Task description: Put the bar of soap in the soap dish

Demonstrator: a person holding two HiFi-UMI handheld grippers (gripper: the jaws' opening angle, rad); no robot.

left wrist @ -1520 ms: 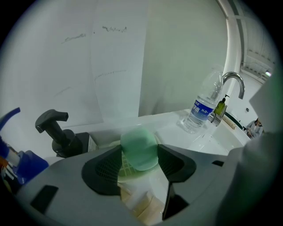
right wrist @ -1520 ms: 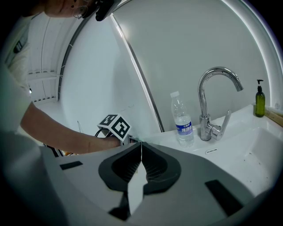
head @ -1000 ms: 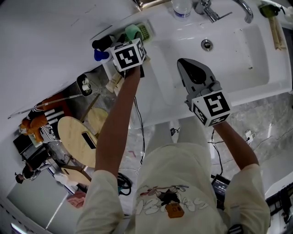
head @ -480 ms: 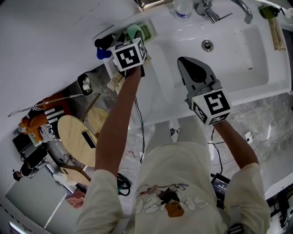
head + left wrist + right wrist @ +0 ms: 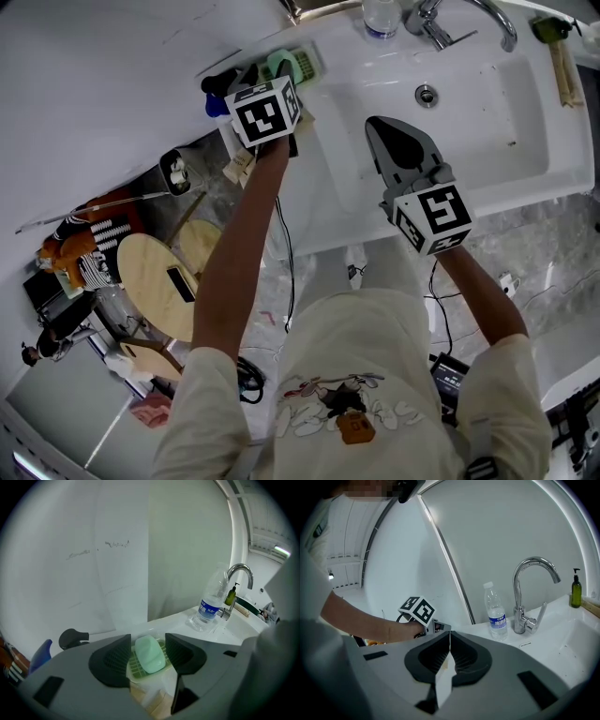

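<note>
White wall (image 5: 93,531), grey marble floor (image 5: 553,248) — wooden stool (image 5: 150,281)

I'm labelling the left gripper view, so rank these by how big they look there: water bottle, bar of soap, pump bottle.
1. water bottle.
2. bar of soap, not far behind, being nearest the camera.
3. pump bottle, farthest off.

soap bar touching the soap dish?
Touching. The left gripper view shows the green soap bar lying flat on the ribbed soap dish, with no gap visible under it.
</note>
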